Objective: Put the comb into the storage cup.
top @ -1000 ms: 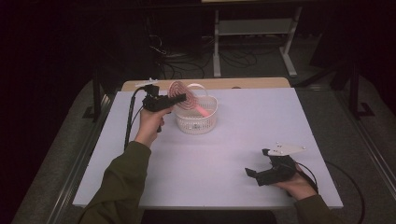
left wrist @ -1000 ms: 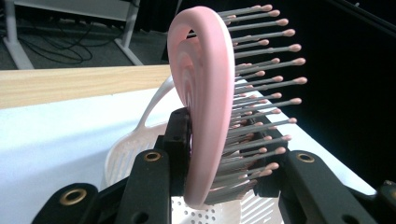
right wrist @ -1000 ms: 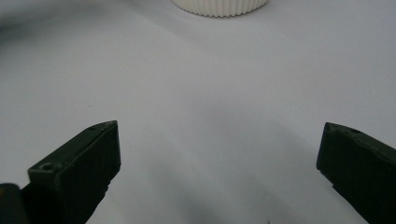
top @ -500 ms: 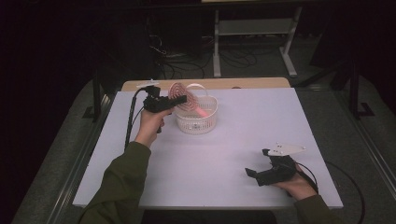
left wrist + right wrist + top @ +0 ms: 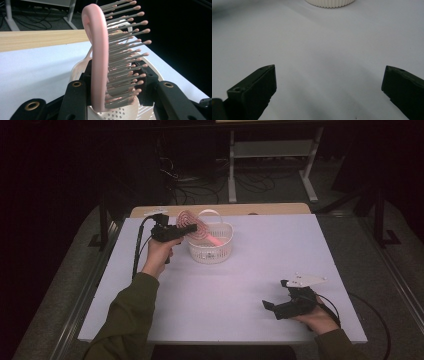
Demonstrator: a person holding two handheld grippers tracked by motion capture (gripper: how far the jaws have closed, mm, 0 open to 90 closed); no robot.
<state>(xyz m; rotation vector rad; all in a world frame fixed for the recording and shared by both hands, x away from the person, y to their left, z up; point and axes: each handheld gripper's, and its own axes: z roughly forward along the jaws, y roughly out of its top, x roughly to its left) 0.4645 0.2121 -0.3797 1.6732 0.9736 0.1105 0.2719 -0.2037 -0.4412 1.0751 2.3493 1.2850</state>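
The desk [image 5: 240,285] carried a pale, almost white sheet that covered nearly all of it; a strip of light wood [image 5: 260,209] showed along the far edge. Around it the room lay dark. Behind the desk stood a white metal frame [image 5: 272,155] with a low shelf, and black cables [image 5: 190,175] trailed over the grey floor [image 5: 380,270] near it. Dark rails ran down both sides of the desk.

Toward the far left of the sheet stood a small white ribbed basket [image 5: 212,251] with a thin bail handle. The left hand-held gripper [image 5: 187,229], held by a hand in an olive sleeve [image 5: 127,320], reached to the basket's rim with a pink hairbrush [image 5: 192,225] between its jaws. In the left gripper view the brush [image 5: 100,62] stood upright, its back against one pad and its grey, pink-tipped bristles toward the other, its lower end over the basket's perforated floor [image 5: 120,113]. The jaws had just been easing apart, yet the pads still bracketed the brush closely, and the brush stayed up between them.

The right hand-held gripper [image 5: 275,297] rested near the front right corner, well apart from the basket, its jaws wide apart over bare sheet [image 5: 329,62] with nothing between them.
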